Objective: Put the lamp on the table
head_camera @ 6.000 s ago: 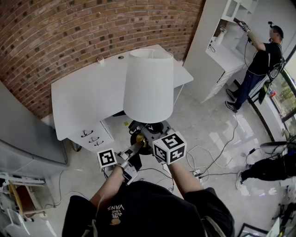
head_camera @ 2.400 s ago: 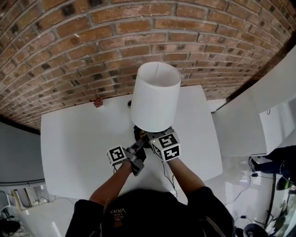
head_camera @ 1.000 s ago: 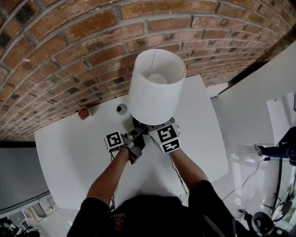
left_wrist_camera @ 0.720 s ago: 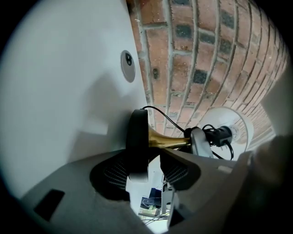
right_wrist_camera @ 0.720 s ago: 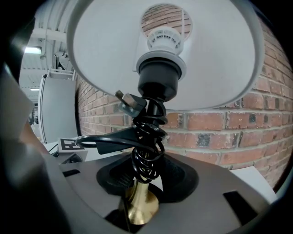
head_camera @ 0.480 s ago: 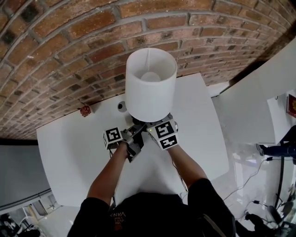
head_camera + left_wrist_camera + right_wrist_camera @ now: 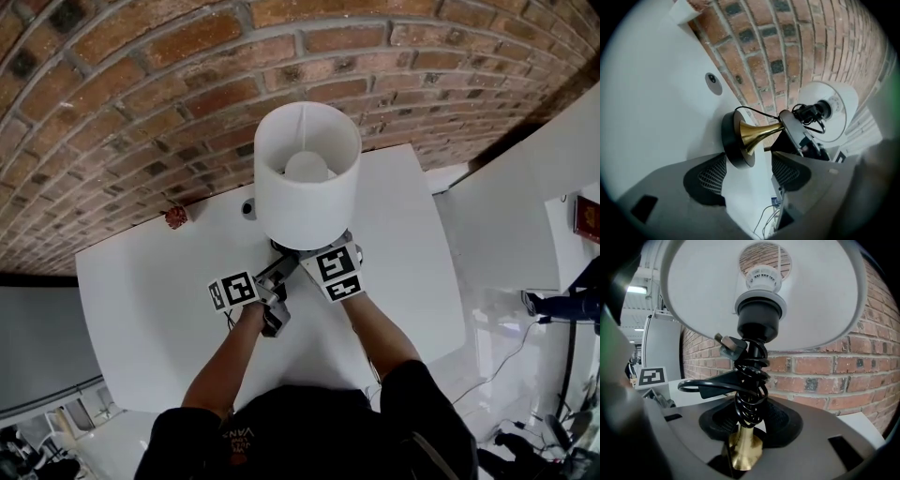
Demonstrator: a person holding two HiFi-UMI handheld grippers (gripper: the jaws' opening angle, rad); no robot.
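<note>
Camera rolled: white desk (image 7: 651, 108) fills the left, brick wall (image 7: 787, 42) runs along the upper right.
Left hand-held gripper (image 7: 749, 163): jaws opening, mesh pads (image 7: 711, 180) apart, no grip on anything.
Lamp (image 7: 754, 133) just ahead. Its black round base (image 7: 732, 140) sits flat on the desk, with the near rim reaching between the pad tips; contact with a pad cannot be told.
Brass flared stem (image 7: 759, 132) runs from the base into the right hand-held gripper (image 7: 783, 127).
Black cord (image 7: 754, 111) arcs over the base.
White shade (image 7: 843, 108) beyond, socket showing.
Round grommet (image 7: 711, 78) in the desk near the wall.
</note>
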